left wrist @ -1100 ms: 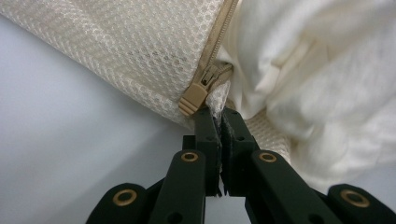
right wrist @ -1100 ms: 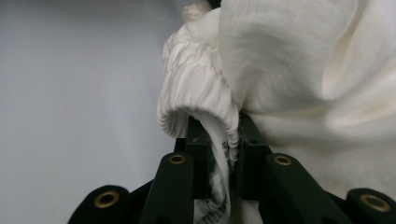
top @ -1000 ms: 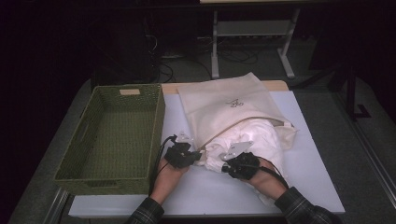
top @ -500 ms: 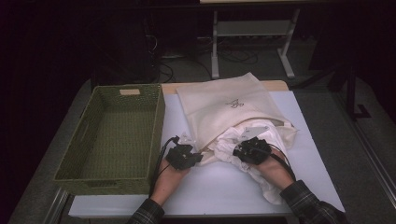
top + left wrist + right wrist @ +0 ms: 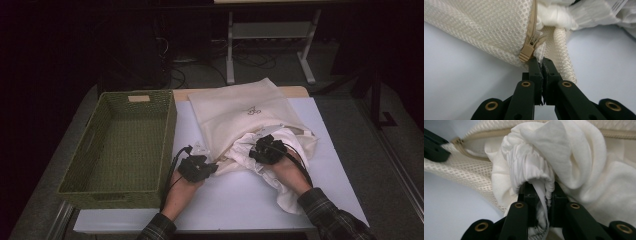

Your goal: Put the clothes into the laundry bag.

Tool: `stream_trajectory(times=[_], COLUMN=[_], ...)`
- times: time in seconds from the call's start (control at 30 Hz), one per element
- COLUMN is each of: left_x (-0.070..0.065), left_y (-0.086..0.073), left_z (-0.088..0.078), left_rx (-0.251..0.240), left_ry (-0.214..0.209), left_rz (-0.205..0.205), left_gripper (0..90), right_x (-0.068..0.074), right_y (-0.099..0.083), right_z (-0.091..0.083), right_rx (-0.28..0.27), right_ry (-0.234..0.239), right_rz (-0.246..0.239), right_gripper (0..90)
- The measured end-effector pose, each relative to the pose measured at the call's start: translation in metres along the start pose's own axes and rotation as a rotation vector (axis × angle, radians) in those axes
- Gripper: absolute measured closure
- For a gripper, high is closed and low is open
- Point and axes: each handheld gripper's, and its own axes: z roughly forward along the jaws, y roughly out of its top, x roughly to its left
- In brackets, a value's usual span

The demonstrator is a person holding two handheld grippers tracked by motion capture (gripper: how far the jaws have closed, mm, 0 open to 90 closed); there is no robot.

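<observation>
Risk first: losing the pinch at the left gripper (image 5: 207,166), jaws fully shut on a thin corner of the mesh laundry bag (image 5: 486,32), right beside the tan zipper pull (image 5: 527,53); only a sliver of net between the pads, so any hard tug from the other side likely to slide it free and let the mouth fall flat. Second risk: bunching the white garment (image 5: 564,157) against the zipper edge instead of clearing it, since the right gripper (image 5: 540,192) has its jaws clamped almost together on a gathered fold of that cloth, with loose folds billowing just beyond and above the tips. Pushing or pulling at a slant could snag fabric on the zipper teeth (image 5: 486,133) lying to the far left of those tips, or drag the whole bag across the table (image 5: 240,200). Also possible: the fold slipping out, being thick at the top and thin where pinched. As for looks: bag cream, open-weave net, soft and limp, with a small emblem on its flat far half; garment bright white, crumpled, spilling out of the opening toward the near side. Bag lying flat ahead of both grippers, mouth between them; green woven basket (image 5: 100,187) standing well off to the left of the left fingertips, untouched.
</observation>
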Motion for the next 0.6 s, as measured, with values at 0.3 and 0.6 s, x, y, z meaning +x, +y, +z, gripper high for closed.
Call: stream_trajectory(times=[0.3,0.6], left_x=[-0.004,-0.004], left_y=[0.001,0.001], left_z=[0.002,0.002], left_rx=[0.015,0.003], left_ry=[-0.014,-0.028], left_rz=[0.014,0.015], left_gripper=[87.3,87.2], right_x=[-0.009,-0.012], right_y=[0.007,0.020], right_z=[0.004,0.015], right_rx=[-0.034,-0.047], right_ry=[-0.047,-0.077], right_rz=[0.022,0.023], right_gripper=[78.9,78.3])
